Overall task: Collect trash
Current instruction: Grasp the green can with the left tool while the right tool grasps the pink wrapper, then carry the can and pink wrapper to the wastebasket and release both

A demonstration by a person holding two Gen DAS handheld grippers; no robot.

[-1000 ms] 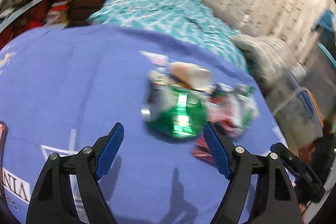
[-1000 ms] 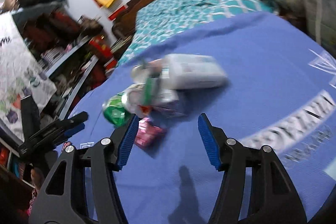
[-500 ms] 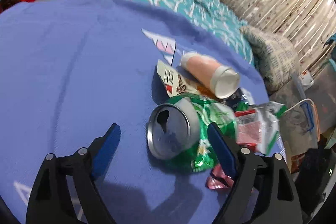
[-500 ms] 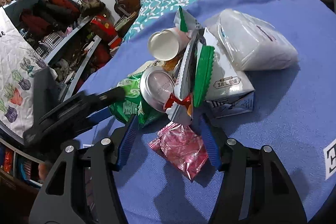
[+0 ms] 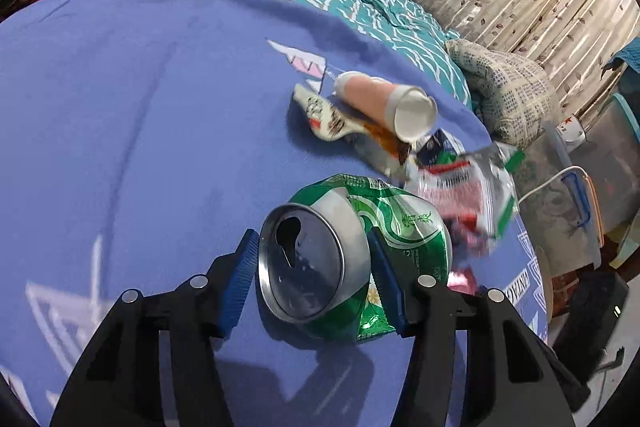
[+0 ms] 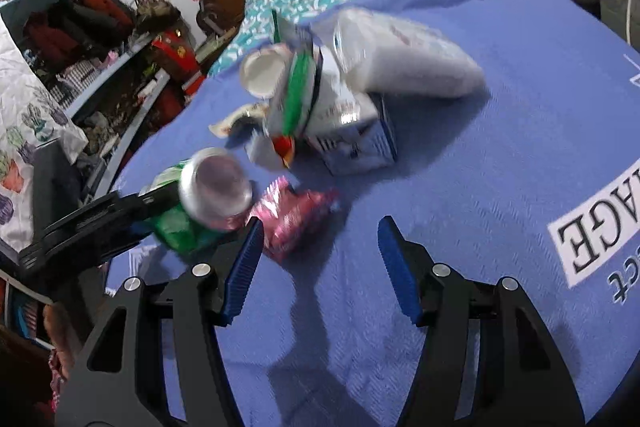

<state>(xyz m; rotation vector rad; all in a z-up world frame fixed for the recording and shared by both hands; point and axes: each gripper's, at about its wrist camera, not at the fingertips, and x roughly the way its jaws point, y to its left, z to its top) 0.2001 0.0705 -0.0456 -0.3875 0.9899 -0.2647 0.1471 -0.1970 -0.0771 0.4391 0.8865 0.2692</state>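
From the left wrist view, the left claw (image 5: pixel 312 263) has closed its blue pads around a crushed green can (image 5: pixel 344 251), one pad on each side of the silver top end, so the can is gripped. The can looks light, thin-walled and already dented; its smooth metal may slip, so holding across the stiffer rim end seems sensible. Beyond it on the blue blanket (image 5: pixel 120 99) lie a tipped paper cup (image 5: pixel 388 99) and crinkly wrappers (image 5: pixel 464 183). The blanket drops away close on the right, while wide bare fabric lies to the left.

From the right wrist view, the right claw (image 6: pixel 320 263) hovers wide open and holds nothing. A pink foil wrapper (image 6: pixel 296 215) lies just beyond its left pad, soft and flat, probably best pinched at a raised fold. Farther back sit a small carton (image 6: pixel 356 143) and a white plastic pack (image 6: pixel 404 59); blur makes finer detail uncertain. Open blanket to the right leaves room for moving.
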